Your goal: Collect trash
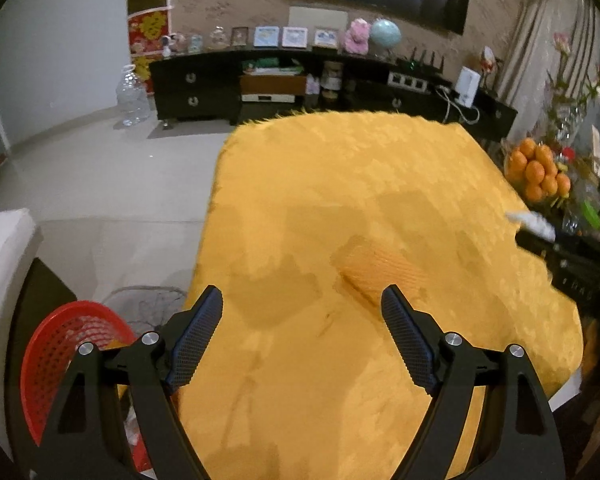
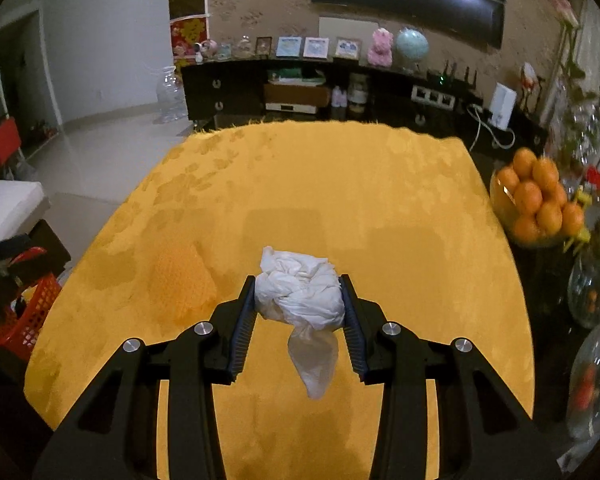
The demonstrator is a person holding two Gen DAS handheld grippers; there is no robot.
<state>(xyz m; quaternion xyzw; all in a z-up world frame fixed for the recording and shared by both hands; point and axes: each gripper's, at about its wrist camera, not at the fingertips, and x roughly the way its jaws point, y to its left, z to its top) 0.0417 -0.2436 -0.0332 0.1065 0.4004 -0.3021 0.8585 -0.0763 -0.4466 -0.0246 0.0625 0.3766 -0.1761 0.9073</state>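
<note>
Tissue wad (image 2: 300, 294) sits clamped in my right gripper (image 2: 299, 300); left gripper (image 1: 302, 308) gapes empty beside red basket (image 1: 60, 352), so I'd carry basketward keeping squeeze steady.

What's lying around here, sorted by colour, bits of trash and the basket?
White crumpled wad: 1
Orange mesh sleeve: 1
Red basket: 1
Total: 3

crumpled white tissue wad (image 2: 300, 296), matt yellow cloth tablecloth (image 2: 340, 184), perforated red plastic basket (image 1: 60, 344).
</note>
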